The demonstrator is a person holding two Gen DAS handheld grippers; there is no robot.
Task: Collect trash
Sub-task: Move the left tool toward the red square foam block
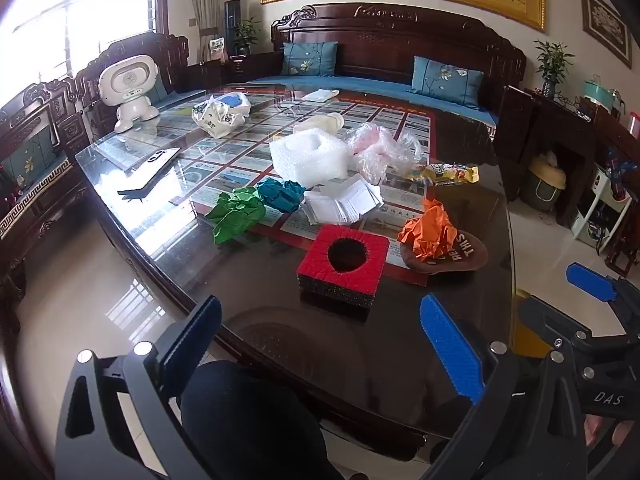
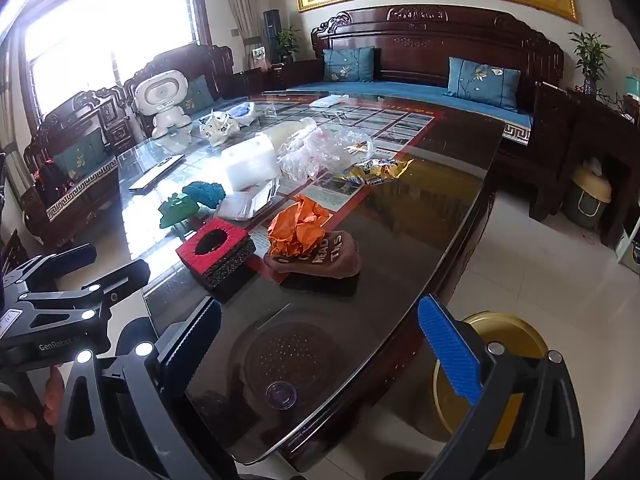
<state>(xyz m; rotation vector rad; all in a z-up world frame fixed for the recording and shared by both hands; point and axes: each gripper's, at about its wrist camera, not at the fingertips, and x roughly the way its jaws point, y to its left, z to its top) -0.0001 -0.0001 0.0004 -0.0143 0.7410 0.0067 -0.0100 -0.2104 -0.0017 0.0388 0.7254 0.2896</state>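
Note:
Trash lies on the glass-topped table (image 1: 400,320): crumpled green paper (image 1: 236,216), teal paper (image 1: 280,194), orange paper (image 1: 430,232), a stack of white papers (image 1: 344,204), bubble wrap (image 1: 308,156), clear plastic film (image 1: 380,148) and a yellow snack wrapper (image 1: 444,174). My left gripper (image 1: 326,344) hangs open over the table's near edge, short of the red tissue box (image 1: 342,258). My right gripper (image 2: 324,340) is open too, over the near right corner, nothing between its pads. The orange paper (image 2: 298,226) rests on a brown lettered cloth (image 2: 320,260).
A gold round bin (image 2: 500,360) stands on the floor by the table's near right corner. A white robot toy (image 1: 130,92), a white plastic bag (image 1: 218,116) and a flat phone (image 1: 154,166) sit on the left. Wooden sofas surround the table. A dark trouser leg (image 1: 248,420) shows below.

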